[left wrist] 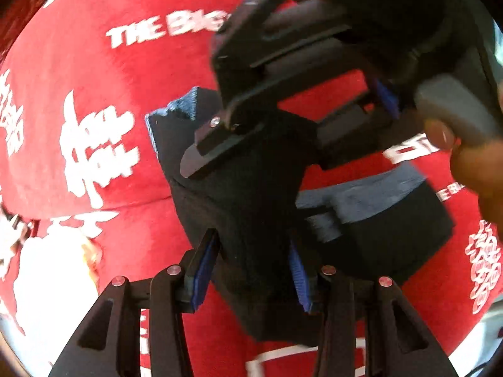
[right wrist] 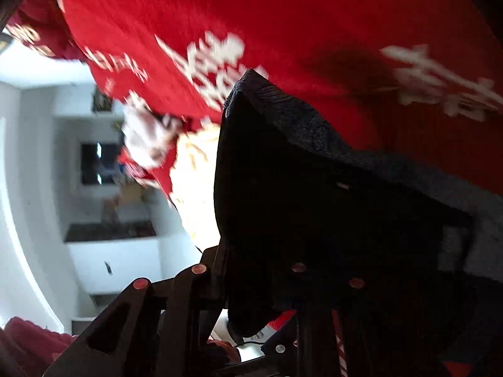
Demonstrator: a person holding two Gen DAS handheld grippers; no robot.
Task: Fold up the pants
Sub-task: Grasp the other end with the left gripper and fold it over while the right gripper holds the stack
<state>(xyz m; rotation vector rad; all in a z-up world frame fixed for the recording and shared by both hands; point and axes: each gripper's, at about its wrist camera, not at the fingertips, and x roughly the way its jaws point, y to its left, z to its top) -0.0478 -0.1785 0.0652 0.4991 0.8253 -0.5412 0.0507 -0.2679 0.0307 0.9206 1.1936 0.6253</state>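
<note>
Dark navy pants [left wrist: 383,220] lie partly folded on a red cloth [left wrist: 94,62] with white lettering. My left gripper [left wrist: 251,271] is shut on a thick fold of them, the fabric filling the gap between its blue pads [left wrist: 204,270]. A little beyond, my right gripper [left wrist: 267,144] comes in from the upper right over the same raised fold, with a hand [left wrist: 471,163] behind it. In the right wrist view the pants [right wrist: 314,163] hang over my right gripper [right wrist: 248,267] and hide its fingers; the lifted cloth looks pinched there.
The red cloth [right wrist: 283,15] covers the whole work surface and runs to an edge at the left. Past that edge are white shelves and a counter [right wrist: 110,251]. A pale printed patch [left wrist: 53,270] marks the cloth at the lower left.
</note>
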